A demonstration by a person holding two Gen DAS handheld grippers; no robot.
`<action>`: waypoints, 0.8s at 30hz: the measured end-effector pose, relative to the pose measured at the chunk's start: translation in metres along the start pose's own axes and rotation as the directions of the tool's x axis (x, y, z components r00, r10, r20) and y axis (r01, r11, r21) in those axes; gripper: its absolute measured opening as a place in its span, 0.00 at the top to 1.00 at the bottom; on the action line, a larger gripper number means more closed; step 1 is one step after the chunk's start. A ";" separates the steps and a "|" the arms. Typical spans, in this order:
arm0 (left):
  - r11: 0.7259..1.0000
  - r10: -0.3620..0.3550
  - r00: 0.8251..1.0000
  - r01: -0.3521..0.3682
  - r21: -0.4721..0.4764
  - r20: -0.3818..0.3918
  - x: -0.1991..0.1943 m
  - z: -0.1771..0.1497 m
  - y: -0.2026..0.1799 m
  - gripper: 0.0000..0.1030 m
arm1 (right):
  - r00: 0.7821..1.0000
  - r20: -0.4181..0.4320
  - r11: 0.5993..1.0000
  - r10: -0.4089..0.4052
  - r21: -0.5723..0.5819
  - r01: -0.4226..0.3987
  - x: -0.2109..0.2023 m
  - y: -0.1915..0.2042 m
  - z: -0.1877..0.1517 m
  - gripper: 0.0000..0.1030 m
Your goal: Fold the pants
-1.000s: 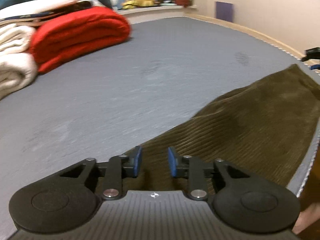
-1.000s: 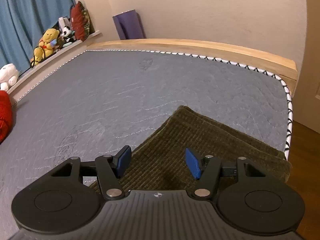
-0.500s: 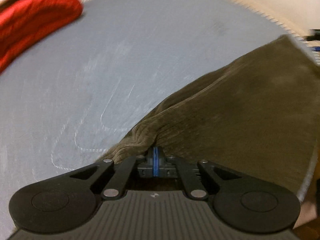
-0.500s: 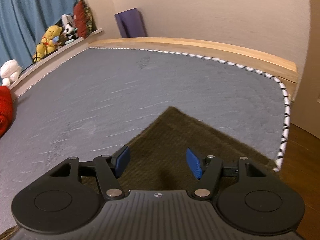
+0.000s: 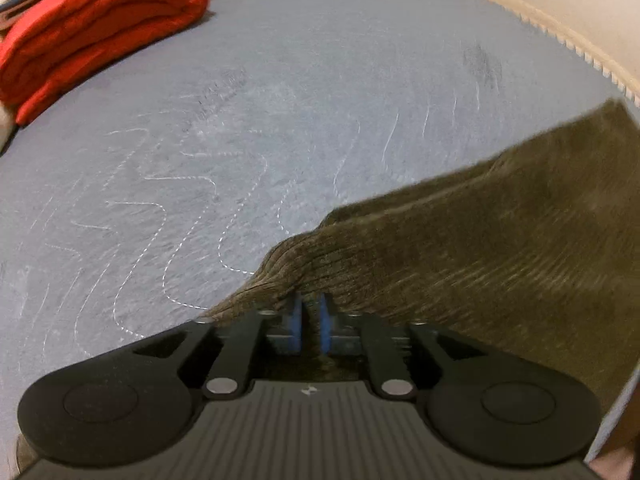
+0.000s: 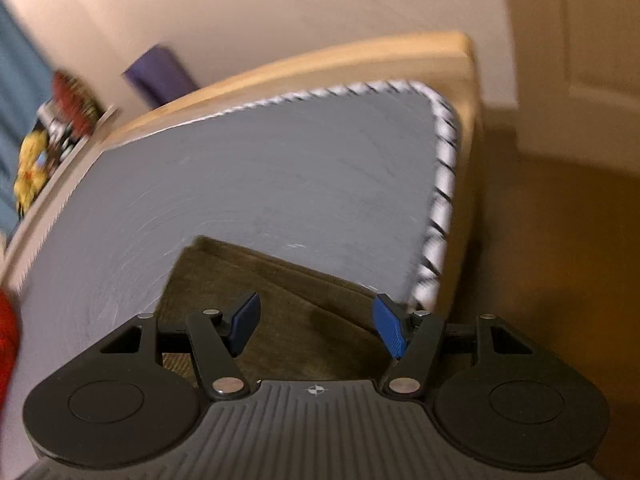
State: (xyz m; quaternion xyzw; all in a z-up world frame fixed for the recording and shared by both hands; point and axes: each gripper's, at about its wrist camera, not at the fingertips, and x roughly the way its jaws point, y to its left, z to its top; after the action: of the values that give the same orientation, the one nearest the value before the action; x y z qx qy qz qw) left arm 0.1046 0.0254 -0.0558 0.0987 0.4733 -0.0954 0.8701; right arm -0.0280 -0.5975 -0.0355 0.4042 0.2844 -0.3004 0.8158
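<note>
- While the left gripper (image 5: 310, 322) is opening with a bunched ridge of the olive corduroy pants (image 5: 500, 248) between its pads, wait for the cloth to slip free before pulling away.
- Pants lie on the grey mattress (image 5: 280, 120), near its corner.
- Right gripper (image 6: 316, 326) hangs spread wide over them, gripping nothing; I'd grab a hem edge squarely.

Grey quilted mattress (image 5: 280, 100), wooden frame (image 6: 320, 60).
Olive corduroy pants (image 5: 480, 248) lie near its corner; folded red blanket (image 5: 96, 28) far side.
</note>
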 end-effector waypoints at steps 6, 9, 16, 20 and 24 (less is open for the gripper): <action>0.999 -0.039 0.996 0.039 0.002 0.086 -0.033 -0.002 -0.002 0.59 | 0.997 -0.070 0.990 0.031 0.141 -0.021 0.007 -0.030 -0.008 0.37; 0.999 -0.045 0.994 0.043 0.019 0.103 -0.039 -0.004 -0.005 0.58 | 0.995 -0.074 0.985 0.065 0.162 -0.052 0.012 -0.035 -0.011 0.37; 0.999 -0.039 0.993 0.039 0.004 0.115 -0.046 -0.005 0.003 0.58 | 0.983 -0.076 0.954 0.168 0.262 -0.143 0.025 -0.047 -0.012 0.55; 0.999 -0.044 0.992 0.043 0.010 0.119 -0.050 -0.007 0.004 0.58 | 0.984 -0.076 0.958 0.162 0.251 -0.139 0.028 -0.044 -0.013 0.53; 0.999 -0.048 0.992 0.045 0.027 0.120 -0.051 -0.009 0.000 0.57 | 0.987 -0.062 0.966 0.148 0.224 -0.131 0.032 -0.041 -0.010 0.47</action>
State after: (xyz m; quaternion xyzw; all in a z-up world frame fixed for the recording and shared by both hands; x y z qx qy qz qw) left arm 0.0701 0.0316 -0.0180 0.0921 0.4207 -0.1274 0.8935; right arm -0.0384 -0.6177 -0.0827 0.5222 0.2522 -0.2556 0.7736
